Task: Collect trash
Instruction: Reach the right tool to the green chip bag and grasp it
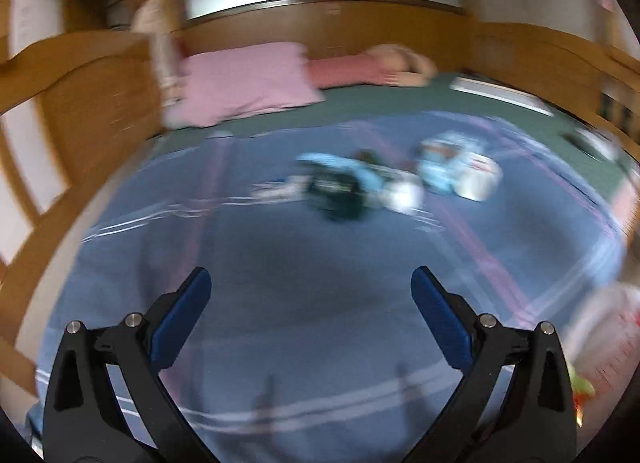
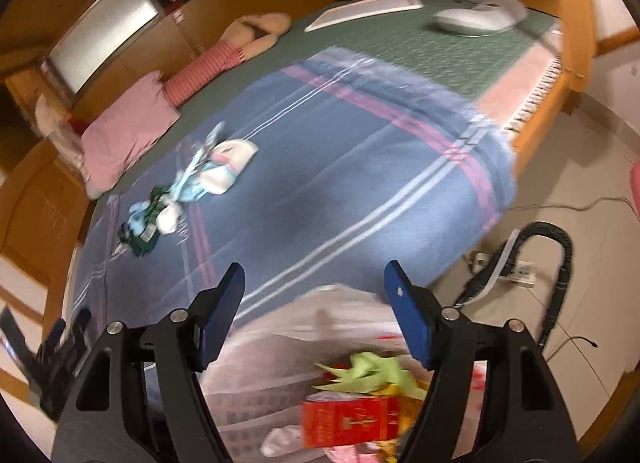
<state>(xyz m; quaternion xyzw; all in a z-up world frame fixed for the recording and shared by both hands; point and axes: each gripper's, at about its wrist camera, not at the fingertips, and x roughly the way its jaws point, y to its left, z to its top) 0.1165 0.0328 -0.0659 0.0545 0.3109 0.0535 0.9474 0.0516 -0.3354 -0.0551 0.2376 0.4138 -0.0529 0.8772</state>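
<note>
On the blue blanket (image 1: 280,263), blurred wrappers (image 1: 380,183) lie mid-bed; left gripper (image 1: 310,291) spread, empty. Right gripper (image 2: 314,287) parted over the half-cropped trash bag (image 2: 288,367), grip indiscernible.

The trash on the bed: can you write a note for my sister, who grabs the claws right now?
Left claw: open, empty, aimed over the blue blanket.
Right claw: jaws apart around the top of the trash bag; whether it grips the bag is unclear.
Done: a red box and green wrappers are in the bag.
Left: a pile of blue, white and dark green wrappers on the blanket, near the pink pillow.
</note>
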